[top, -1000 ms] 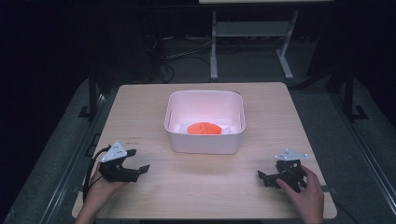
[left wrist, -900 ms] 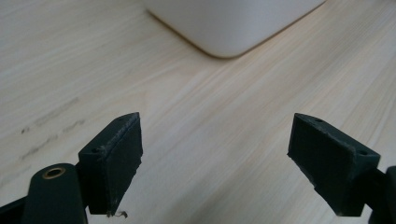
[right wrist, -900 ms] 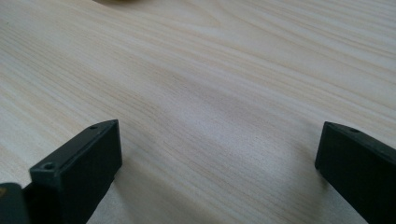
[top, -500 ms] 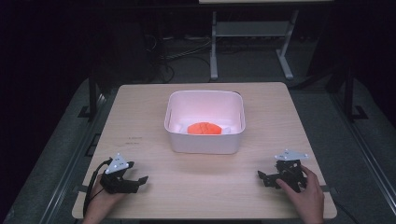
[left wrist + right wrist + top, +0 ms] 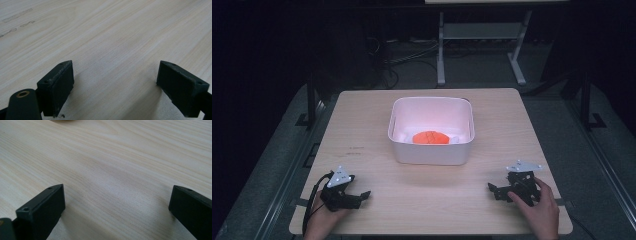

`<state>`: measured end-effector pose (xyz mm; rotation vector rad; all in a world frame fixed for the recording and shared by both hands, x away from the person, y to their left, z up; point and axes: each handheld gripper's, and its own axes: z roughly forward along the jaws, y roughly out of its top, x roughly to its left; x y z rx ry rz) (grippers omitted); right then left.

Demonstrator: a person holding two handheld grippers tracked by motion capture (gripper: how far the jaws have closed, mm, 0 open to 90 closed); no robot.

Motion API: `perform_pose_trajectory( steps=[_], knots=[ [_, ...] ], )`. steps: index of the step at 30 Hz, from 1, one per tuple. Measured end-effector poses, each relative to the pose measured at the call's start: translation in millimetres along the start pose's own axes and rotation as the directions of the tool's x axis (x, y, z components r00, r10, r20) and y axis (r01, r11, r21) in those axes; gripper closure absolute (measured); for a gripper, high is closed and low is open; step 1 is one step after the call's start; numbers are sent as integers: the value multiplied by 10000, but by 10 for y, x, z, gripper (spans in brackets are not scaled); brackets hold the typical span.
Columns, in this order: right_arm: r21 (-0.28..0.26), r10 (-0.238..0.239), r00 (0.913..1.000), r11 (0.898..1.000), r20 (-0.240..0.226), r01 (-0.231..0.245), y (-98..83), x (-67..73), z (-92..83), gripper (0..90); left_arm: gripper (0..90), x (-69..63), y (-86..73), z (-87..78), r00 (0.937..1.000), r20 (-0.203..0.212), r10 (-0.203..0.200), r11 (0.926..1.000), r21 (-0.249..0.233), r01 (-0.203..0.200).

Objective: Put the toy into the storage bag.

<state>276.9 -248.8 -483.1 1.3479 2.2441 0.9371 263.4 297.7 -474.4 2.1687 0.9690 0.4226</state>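
A white square tub [image 5: 431, 150] stands at the middle of the light wooden table [image 5: 412, 210], and an orange rounded object [image 5: 430, 137] lies in it. My left gripper [image 5: 362, 196] rests low on the table near the front left corner, a hand behind it, jaws pointing right. In the left gripper view its gripper [image 5: 115, 87] is open over bare wood. My right gripper [image 5: 493, 190] sits near the front right corner, held by a hand, jaws pointing left. In the right gripper view that gripper [image 5: 117, 212] is open wide with only wood between its jaws.
A black cable [image 5: 311, 200] loops from the left gripper past the table's front left edge. Dark floor surrounds the table, with a metal stand [image 5: 477, 45] and cables behind it. Bare wood stretches between the two grippers in front of the tub.
The left gripper has drawn back toward the front edge of the table and settled lower. The right gripper has stayed put.
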Motion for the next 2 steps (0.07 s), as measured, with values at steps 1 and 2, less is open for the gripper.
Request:
perform_pose_trajectory(
  steps=[1,2],
  knots=[
    [2,-8,10000,10000,-1,8,0,-1,0,0,135,0,0,0,10000,1,1,10000,0,-1],
    [2,-8,10000,10000,-1,8,0,-1,0,0,135,0,0,0,10000,1,1,10000,0,-1]
  ],
)
